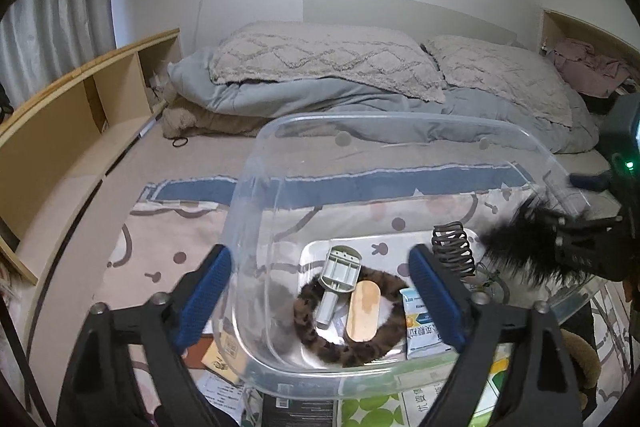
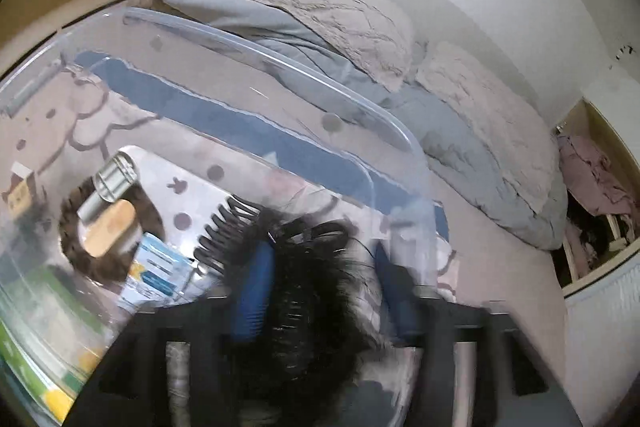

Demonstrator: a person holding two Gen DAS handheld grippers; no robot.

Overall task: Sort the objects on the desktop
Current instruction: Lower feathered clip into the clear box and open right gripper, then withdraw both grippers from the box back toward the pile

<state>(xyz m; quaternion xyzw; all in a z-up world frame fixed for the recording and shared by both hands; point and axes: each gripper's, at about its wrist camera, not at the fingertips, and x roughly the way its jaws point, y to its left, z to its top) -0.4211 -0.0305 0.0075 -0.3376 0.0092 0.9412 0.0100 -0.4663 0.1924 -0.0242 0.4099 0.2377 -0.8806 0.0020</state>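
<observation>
Here the right gripper [image 2: 320,279] hangs over the clear plastic bin [image 1: 256,195], its jaws parted, with a black furry hair claw [image 2: 304,291] between them; motion blur hides whether the pads press it. It looks light, a stiff toothed core under soft fluff, best taken across the hard middle. The left gripper [image 1: 320,291] stands open and empty, its jaws on either side of the bin's near wall. Ahead of them inside lie a leopard scrunchie [image 1: 340,343], a wooden brush [image 1: 363,311] and a black spiral clip [image 1: 452,247]. The bin sits on a patterned blanket [image 1: 160,227] in a bedroom
</observation>
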